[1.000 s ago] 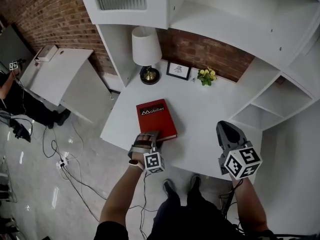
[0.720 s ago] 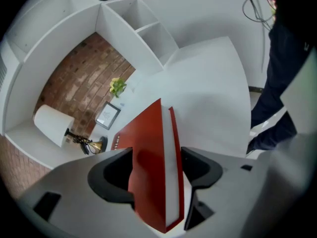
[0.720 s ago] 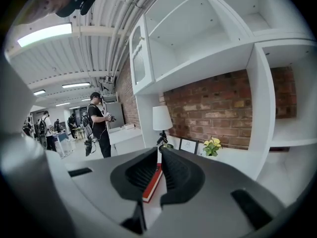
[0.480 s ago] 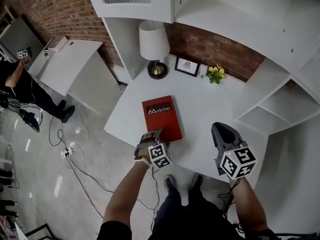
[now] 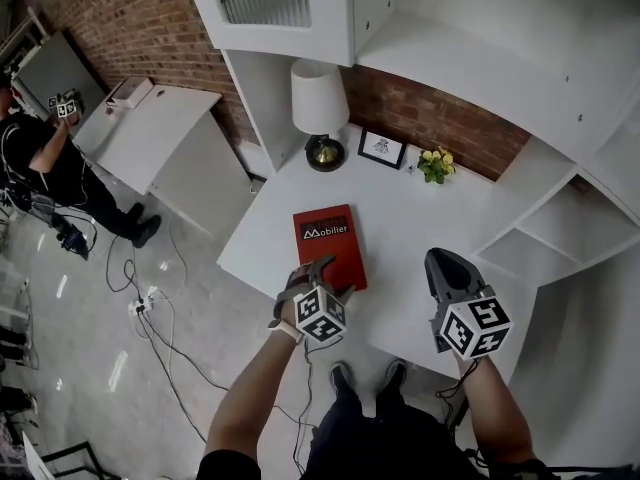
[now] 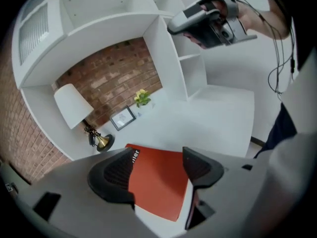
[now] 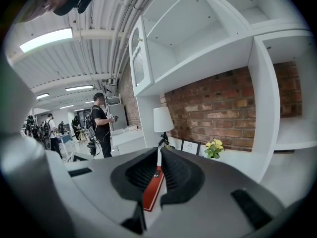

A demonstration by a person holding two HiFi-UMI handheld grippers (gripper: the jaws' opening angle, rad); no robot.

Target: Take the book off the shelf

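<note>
I am looking steeply down on a glossy red hardcover book (image 5: 330,246) that is lying flat on a smooth white desk top (image 5: 440,218), off the shelves and near the desk's front left edge. Its long axis is running from my side toward the back wall, leaning slightly to the left at the far end. The dark title band with white lettering is sitting at that far end, reading upright from where I am standing.

The grey plastic left gripper (image 6: 157,168) is hovering over the book's near end. Its black ribbed pads are standing wide apart with the red cover showing between them, and they are not pressing on it. The right gripper (image 7: 159,155) is hanging over the desk well to the right of the book, clenched with only a thin slit between its pads, and it is holding nothing.

At the back of the desk, a table lamp with a white drum shade and a brass base (image 5: 320,98) is standing beside a small black-framed picture (image 5: 382,149) and a little pot of yellow flowers (image 5: 436,163). Behind them a rough red brick wall (image 5: 450,118) is showing between white boxy shelf units (image 5: 480,28).

To the left, black cables are trailing across a shiny grey floor (image 5: 130,298), and a person in dark clothes (image 5: 40,158) is standing beside another white table (image 5: 150,138).
</note>
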